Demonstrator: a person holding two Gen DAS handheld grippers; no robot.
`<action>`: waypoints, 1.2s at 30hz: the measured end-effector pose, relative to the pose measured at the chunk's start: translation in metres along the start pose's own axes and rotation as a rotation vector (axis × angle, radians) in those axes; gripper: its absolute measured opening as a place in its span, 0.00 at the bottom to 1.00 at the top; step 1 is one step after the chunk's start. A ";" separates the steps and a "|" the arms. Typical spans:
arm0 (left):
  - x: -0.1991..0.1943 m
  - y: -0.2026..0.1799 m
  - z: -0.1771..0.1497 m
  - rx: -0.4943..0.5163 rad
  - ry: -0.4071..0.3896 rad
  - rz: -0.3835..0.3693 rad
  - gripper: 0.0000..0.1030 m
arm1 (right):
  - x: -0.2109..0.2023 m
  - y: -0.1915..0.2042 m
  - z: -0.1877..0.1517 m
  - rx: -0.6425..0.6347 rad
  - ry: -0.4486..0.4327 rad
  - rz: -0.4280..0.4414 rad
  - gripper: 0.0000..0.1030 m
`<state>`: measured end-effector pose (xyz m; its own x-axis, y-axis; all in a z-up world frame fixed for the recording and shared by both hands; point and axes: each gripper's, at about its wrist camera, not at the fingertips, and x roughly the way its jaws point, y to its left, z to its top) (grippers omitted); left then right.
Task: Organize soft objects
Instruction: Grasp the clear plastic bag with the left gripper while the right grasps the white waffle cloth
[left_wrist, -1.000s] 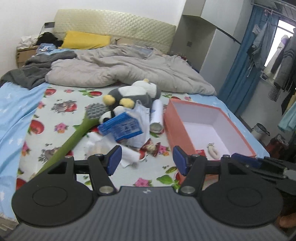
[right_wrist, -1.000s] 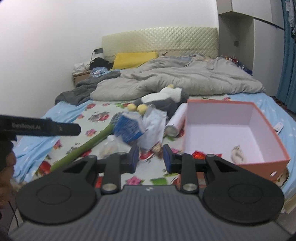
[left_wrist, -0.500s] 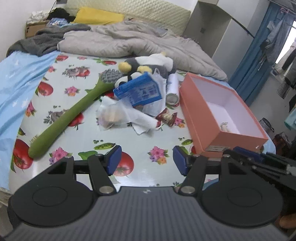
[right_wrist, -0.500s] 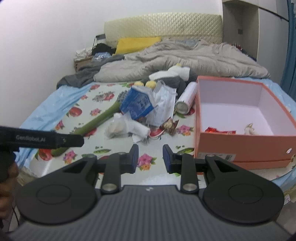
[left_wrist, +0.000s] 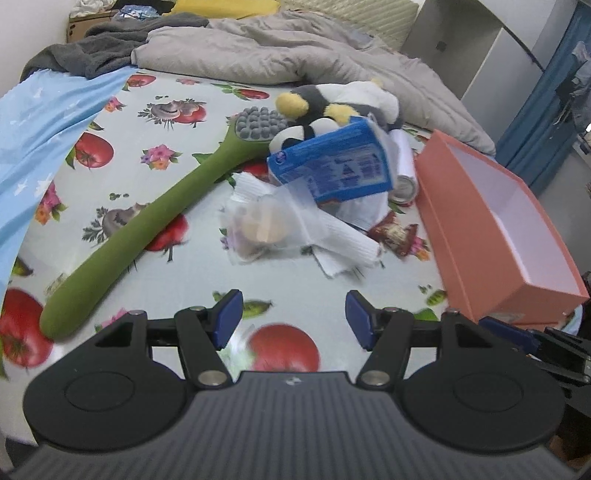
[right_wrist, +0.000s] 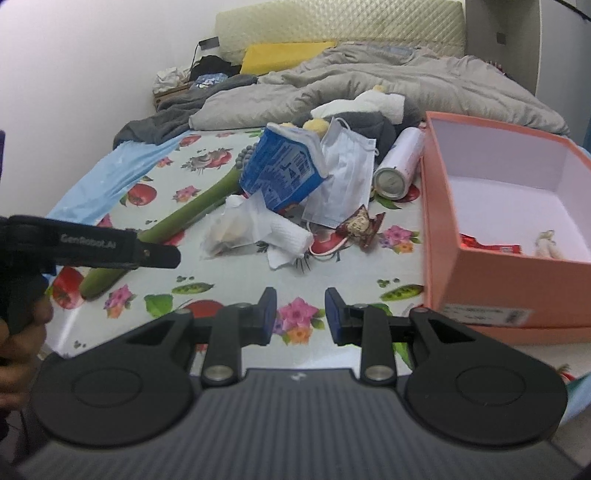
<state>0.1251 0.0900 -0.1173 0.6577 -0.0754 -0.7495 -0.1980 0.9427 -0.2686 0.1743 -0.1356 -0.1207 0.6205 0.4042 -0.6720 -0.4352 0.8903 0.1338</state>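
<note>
On the fruit-printed bed sheet (left_wrist: 155, 266), a long green massage stick with a grey knobbed head (left_wrist: 155, 218) lies at the left. Beside it sit a clear plastic bag (left_wrist: 255, 225), a rolled white cloth (left_wrist: 343, 240) and a blue carton (left_wrist: 332, 168), which perhaps leans on the grey-and-white plush penguin (left_wrist: 343, 99). An open orange cardboard box (left_wrist: 491, 236) stands at the right. The left gripper (left_wrist: 293, 321) holds its fingers wide apart; the right gripper (right_wrist: 300, 315) holds its fingers narrowly apart, gripping nothing.

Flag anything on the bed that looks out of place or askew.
The blue carton leans tilted on the pile, not standing. A can lies on its side beside the box. A face mask and snack wrapper are jumbled in.
</note>
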 end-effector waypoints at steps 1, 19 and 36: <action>0.006 0.002 0.003 0.000 0.001 0.005 0.65 | 0.008 0.000 0.002 -0.001 0.001 0.001 0.31; 0.128 0.028 0.053 0.010 0.057 0.066 0.73 | 0.129 -0.012 0.043 -0.016 0.008 0.061 0.54; 0.132 0.029 0.053 -0.005 0.038 0.064 0.33 | 0.155 -0.005 0.043 -0.060 0.055 0.089 0.09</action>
<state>0.2445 0.1245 -0.1921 0.6159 -0.0276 -0.7873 -0.2421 0.9444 -0.2225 0.3003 -0.0682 -0.1941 0.5414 0.4676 -0.6987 -0.5263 0.8366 0.1520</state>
